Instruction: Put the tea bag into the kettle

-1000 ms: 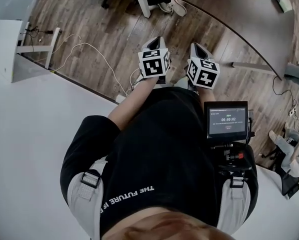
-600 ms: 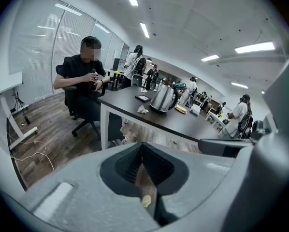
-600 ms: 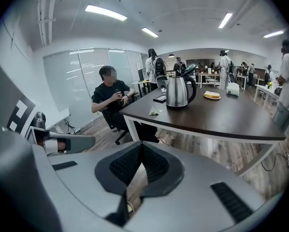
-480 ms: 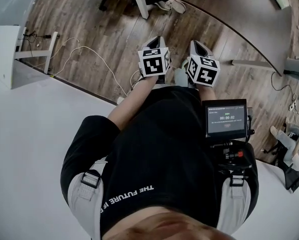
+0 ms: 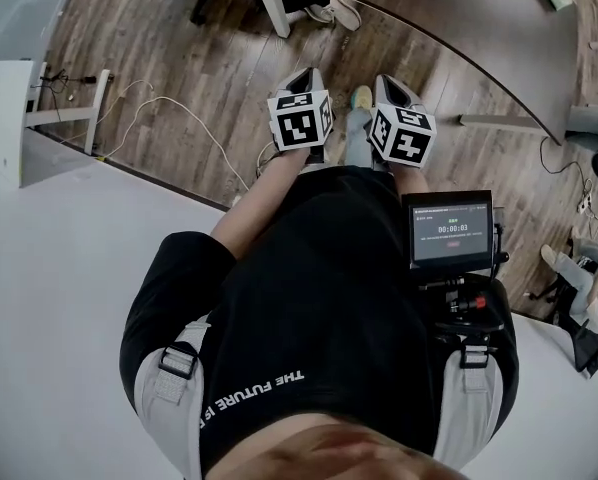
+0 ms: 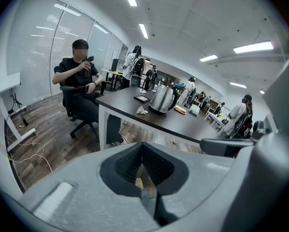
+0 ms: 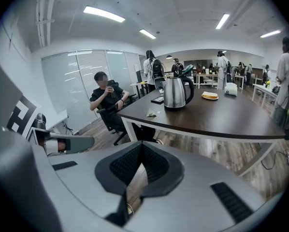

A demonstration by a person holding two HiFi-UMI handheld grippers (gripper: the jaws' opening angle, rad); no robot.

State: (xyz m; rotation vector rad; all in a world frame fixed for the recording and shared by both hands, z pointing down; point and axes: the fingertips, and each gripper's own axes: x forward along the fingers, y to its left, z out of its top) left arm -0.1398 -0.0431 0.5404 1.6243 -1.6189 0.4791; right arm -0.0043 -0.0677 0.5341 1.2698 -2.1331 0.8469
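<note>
Across the wooden floor stands the dark worktop (image 7: 217,117), where the kettle (image 7: 176,93) and, just beside it, what seems the tea bag (image 7: 153,113) are set. The left gripper (image 6: 142,146) and right gripper (image 7: 141,146) are held well apart from it, jaws closed and empty; 1 pair should be opened before the bag is approached.

Bright ceiling lights (image 7: 104,13), fisheye-warped edges.

Kettle (image 7: 176,93): in the head view only a sliver shows at the top edge.
Pale scrap (image 7: 153,113): lies near the kettle, too small to tell whether it is the tea bag.
Seated person (image 6: 78,79): face blurred over.
Surface (image 5: 499,63): far side cut off by the head view's top edge.
</note>
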